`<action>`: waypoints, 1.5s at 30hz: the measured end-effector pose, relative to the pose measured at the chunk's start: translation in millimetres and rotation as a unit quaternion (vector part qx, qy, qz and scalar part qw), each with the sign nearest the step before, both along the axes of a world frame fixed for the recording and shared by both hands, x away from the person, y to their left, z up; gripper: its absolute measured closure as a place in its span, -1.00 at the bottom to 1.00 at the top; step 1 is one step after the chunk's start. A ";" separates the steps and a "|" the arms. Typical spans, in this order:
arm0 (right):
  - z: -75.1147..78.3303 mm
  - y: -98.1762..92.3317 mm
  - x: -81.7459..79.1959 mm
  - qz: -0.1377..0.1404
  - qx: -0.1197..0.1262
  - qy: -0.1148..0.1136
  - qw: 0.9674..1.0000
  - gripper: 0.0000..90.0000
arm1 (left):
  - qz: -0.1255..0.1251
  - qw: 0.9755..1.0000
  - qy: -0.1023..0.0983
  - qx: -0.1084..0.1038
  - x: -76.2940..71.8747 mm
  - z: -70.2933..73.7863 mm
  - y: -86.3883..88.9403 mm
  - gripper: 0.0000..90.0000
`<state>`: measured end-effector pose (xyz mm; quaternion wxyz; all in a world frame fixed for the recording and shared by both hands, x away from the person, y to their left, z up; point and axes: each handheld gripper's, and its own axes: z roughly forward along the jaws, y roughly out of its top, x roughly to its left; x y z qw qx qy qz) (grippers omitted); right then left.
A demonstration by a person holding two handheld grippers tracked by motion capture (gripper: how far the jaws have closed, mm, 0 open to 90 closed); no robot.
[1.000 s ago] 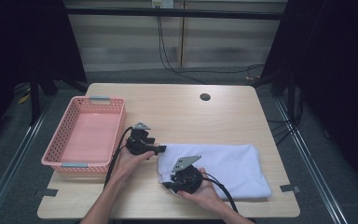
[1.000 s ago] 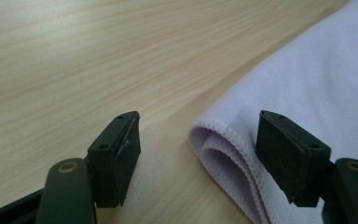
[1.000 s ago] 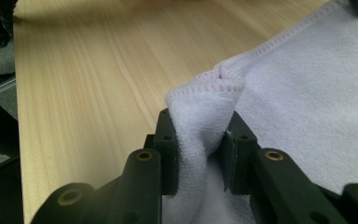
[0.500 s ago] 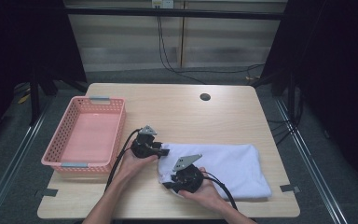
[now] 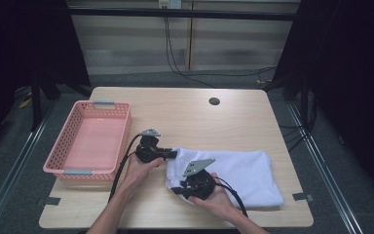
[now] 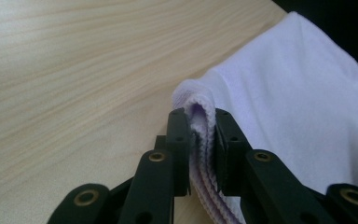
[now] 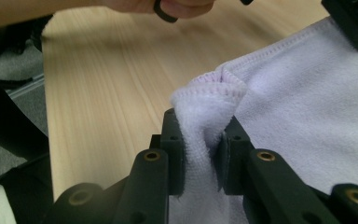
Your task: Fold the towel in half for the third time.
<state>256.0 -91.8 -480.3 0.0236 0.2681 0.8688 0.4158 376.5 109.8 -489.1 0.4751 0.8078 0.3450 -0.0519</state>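
A person seated at a light wooden surface [image 5: 185, 117] works a folded white towel [image 5: 233, 170] with a hand-held gripper in each hand. The towel lies on the near right part of the surface, its left end bunched up where both tools meet it.

The left gripper [image 5: 171, 154], held level and pointing right, has its jaws pinching the towel's far left corner. In the left gripper view, the jaws of the left gripper [image 6: 204, 135] have just been closing and now press on a rolled, ribbed hem of the towel [image 6: 307, 107], which stands up between them, with bare wood [image 6: 74, 70] beyond.

The right gripper [image 5: 177, 181], cradled in the right hand [image 5: 219, 197] at the near edge, grips the towel's near left corner. In the right gripper view, the jaws of the right gripper [image 7: 204, 135] have also been closing a little further and squeeze a thick fold of the towel [image 7: 298, 107], its stitched edge puckered just above them. The left hand [image 7: 168, 5] shows at the top of that view, though blurred, so what it clasps there cannot be made out.

A pink basket [image 5: 63, 146] stands at the left edge of the surface, just beside the left hand [image 5: 139, 168] and apart from the towel. A dark round hole [image 5: 214, 101] marks the far side of the surface.
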 end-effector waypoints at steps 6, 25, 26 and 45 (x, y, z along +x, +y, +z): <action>19.7 -2.2 1.4 0.001 0.032 -0.004 0.999 0.69 | 0.011 1.000 -0.006 -0.016 -1.3 19.6 7.5 0.75; 76.2 42.7 2.3 0.038 0.084 -0.042 0.995 0.70 | 0.041 0.998 -0.049 -0.005 -15.8 89.0 47.8 0.75; 80.0 46.6 2.1 0.039 0.086 -0.045 0.994 0.70 | 0.043 0.998 -0.050 -0.005 -16.7 94.0 51.3 0.75; 73.0 -0.2 -17.1 -0.010 0.130 -0.060 0.990 0.69 | 0.007 0.998 -0.056 0.002 -17.6 87.7 -7.2 0.72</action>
